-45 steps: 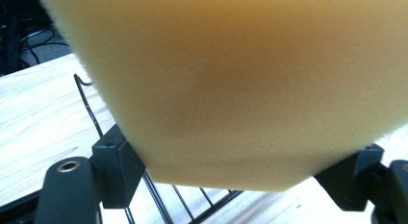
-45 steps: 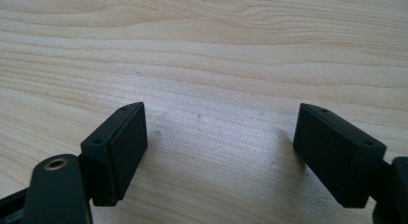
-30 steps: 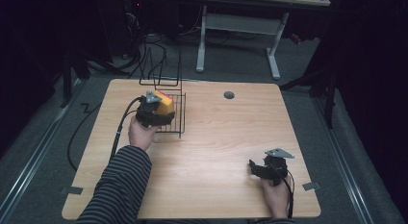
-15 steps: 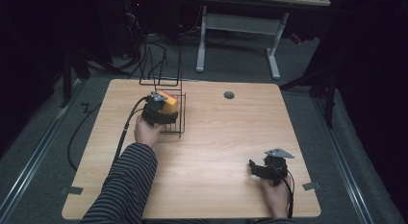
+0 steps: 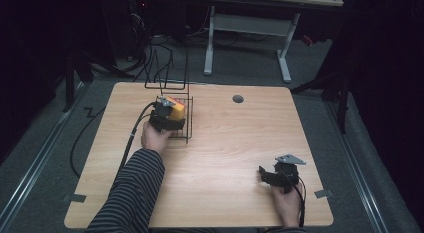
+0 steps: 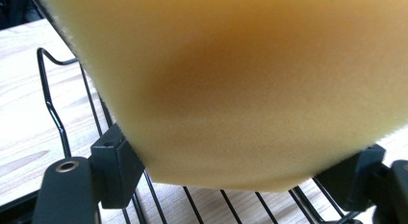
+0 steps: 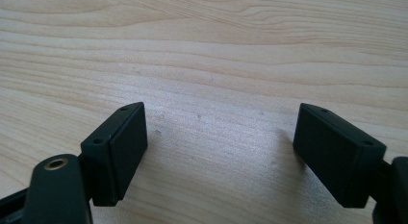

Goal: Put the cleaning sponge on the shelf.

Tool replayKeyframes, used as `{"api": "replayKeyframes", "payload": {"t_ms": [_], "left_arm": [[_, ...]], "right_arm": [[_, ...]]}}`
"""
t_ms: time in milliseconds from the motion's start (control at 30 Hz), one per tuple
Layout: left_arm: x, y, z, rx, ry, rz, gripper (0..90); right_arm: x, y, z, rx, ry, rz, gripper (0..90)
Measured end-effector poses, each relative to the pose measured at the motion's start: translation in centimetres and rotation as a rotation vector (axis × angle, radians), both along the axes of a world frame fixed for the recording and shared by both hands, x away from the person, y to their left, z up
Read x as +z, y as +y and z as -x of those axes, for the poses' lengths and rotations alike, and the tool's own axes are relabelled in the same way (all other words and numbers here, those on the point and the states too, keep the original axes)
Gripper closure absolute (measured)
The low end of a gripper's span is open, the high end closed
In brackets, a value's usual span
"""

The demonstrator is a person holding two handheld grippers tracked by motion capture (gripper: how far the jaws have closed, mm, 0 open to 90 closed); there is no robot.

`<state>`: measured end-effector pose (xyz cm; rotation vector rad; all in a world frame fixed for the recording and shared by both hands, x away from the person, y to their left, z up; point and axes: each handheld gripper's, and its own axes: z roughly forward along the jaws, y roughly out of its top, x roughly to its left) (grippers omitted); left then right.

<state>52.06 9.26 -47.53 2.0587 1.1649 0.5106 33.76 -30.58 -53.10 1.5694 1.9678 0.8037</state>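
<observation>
A yellow sponge with a reddish edge is clamped in my left gripper, whose jaws press on both of its sides. It hangs low over the bars of a black wire rack at the table's back left. In the left gripper view the rack's wires run just under the sponge; whether it touches them I cannot tell. My right gripper rests near the front right corner, open, with bare wood between its jaws.
The wooden table has a round grommet hole at the back centre. The rack's tall wire loops rise at its far end. A cable trails from the left gripper off the table's left side.
My left gripper has sunk a little with the sponge, lower into the wire rack. The right gripper has stayed put.
</observation>
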Motion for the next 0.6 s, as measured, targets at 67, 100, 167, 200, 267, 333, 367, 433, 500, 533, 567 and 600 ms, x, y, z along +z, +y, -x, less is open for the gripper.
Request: {"api": "replayKeyframes", "payload": {"t_ms": [67, 100, 167, 200, 267, 333, 367, 433, 500, 533, 567, 600], "left_arm": [[-0.13, 0.02, -0.10, 0.003, 0.005, 0.001, 22.1], [-0.17, 0.01, -0.11, 0.004, 0.007, 0.000, 22.1], [-0.27, 0.01, -0.15, 0.005, 0.011, -0.003, 22.1], [-0.32, 0.03, -0.17, 0.005, 0.013, -0.003, 22.1], [-0.45, 0.06, -0.21, 0.005, 0.017, -0.003, 22.0], [-0.64, 0.05, -0.24, 0.004, 0.024, -0.006, 22.0], [-0.68, 0.06, -0.20, 0.004, 0.019, -0.004, 21.8], [-0.72, 0.06, -0.14, 0.000, 0.019, -0.004, 21.6], [-0.79, 0.11, -0.10, 0.006, 0.016, -0.003, 21.2], [-0.82, 0.14, -0.09, 0.006, 0.018, -0.003, 21.1], [-0.85, 0.15, -0.08, 0.007, 0.017, -0.005, 20.8], [-0.88, 0.15, -0.05, 0.005, 0.017, -0.008, 20.4]], "right_arm": [[0.00, 0.00, 0.00, 0.000, 0.000, 0.000, 19.5], [0.00, 0.00, 0.00, 0.000, 0.000, 0.000, 19.5], [0.00, 0.00, 0.00, 0.000, 0.000, 0.000, 19.5], [0.00, 0.00, 0.00, 0.000, 0.000, 0.000, 19.5], [0.00, 0.00, 0.00, 0.000, 0.000, 0.000, 19.5], [0.00, 0.00, 0.00, 0.000, 0.000, 0.000, 19.5], [0.00, 0.00, 0.00, 0.000, 0.000, 0.000, 19.5], [0.00, 0.00, 0.00, 0.000, 0.000, 0.000, 19.5], [0.00, -0.01, 0.00, 0.000, 0.000, 0.001, 19.5], [0.00, 0.00, 0.00, 0.000, 0.000, 0.000, 19.5], [0.00, 0.02, 0.00, -0.002, -0.001, -0.002, 19.5], [0.00, 0.02, 0.00, -0.002, -0.001, -0.002, 19.5]]}}
